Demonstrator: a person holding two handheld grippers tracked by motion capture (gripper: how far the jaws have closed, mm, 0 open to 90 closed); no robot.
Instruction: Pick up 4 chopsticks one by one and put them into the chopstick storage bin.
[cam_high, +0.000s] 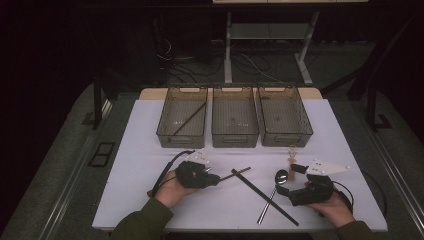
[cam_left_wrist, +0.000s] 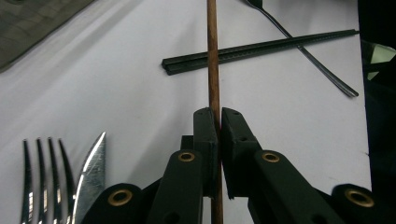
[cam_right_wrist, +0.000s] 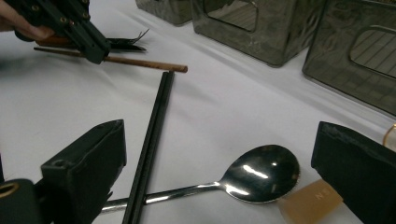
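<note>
Clamped wooden chopstick (cam_left_wrist: 213, 56) points forward.

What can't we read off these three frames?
- Wooden chopstick: its near end is hidden under the left gripper in the left gripper view.
- Fork and knife: handles cut off by the bottom edge of the left gripper view.
- Spoon: handle end hidden behind the right gripper in the right gripper view.
- Middle bin contents: too small and dark in the high view.
</note>
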